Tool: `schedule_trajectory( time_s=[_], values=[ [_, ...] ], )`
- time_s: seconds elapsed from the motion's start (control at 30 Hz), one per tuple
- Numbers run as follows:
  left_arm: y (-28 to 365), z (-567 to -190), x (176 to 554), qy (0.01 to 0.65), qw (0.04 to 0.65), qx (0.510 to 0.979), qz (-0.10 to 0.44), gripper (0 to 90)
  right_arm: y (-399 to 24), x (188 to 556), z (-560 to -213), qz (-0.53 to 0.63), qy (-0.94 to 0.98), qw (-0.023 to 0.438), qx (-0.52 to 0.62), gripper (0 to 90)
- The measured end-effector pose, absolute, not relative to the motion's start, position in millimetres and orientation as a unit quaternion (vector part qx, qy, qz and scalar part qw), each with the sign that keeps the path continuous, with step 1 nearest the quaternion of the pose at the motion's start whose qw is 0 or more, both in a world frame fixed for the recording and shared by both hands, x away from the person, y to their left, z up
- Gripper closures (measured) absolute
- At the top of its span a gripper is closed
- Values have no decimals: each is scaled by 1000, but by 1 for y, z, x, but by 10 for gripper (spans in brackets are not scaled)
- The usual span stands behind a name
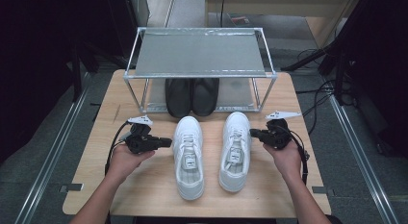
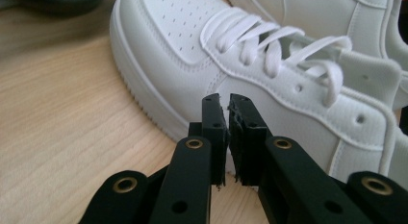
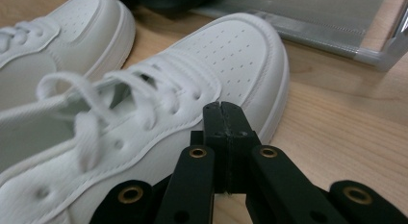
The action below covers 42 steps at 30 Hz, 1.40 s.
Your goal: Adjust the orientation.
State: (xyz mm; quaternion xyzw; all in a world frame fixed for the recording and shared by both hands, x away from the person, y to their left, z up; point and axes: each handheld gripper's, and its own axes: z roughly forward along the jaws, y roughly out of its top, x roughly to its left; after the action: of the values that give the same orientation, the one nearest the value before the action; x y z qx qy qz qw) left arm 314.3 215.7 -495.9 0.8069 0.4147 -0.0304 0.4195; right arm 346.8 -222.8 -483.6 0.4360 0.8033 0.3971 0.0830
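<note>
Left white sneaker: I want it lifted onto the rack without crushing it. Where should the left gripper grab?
Take the left white sneaker by the collar rim beside the laces, coming from its outer side, where the left gripper points with jaws shut. The open mouth likely gives one jaw room inside; the toe looks too broad.

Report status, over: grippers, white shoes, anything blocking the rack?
Left gripper and right gripper shut, empty, flanking white shoes. Black shoes fill rack bottom; top free.

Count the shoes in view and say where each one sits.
4. Left white sneaker and right white sneaker lie side by side on the table; two black shoes stand together on the rack's lower shelf.
</note>
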Motion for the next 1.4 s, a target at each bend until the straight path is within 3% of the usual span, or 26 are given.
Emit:
schedule_trajectory(
  time_s=[0.17, 1.0, 1.23, 1.4],
  values=[
    [214, -501, 314, 411, 408, 814, -37, 857, -222, 334, -490, 381, 816, 55, 431, 900],
    [205, -516, 313, 405, 366, 836, -61, 864, -197, 334, -494, 387, 824, 53, 410, 900],
    [199, -516, 309, 396, 360, 843, -50, 895, -209, 331, -496, 384, 832, 3, 401, 900],
    [190, -515, 306, 389, 366, 844, -46, 900, -203, 331, -496, 382, 834, 9, 398, 900]
  ],
)
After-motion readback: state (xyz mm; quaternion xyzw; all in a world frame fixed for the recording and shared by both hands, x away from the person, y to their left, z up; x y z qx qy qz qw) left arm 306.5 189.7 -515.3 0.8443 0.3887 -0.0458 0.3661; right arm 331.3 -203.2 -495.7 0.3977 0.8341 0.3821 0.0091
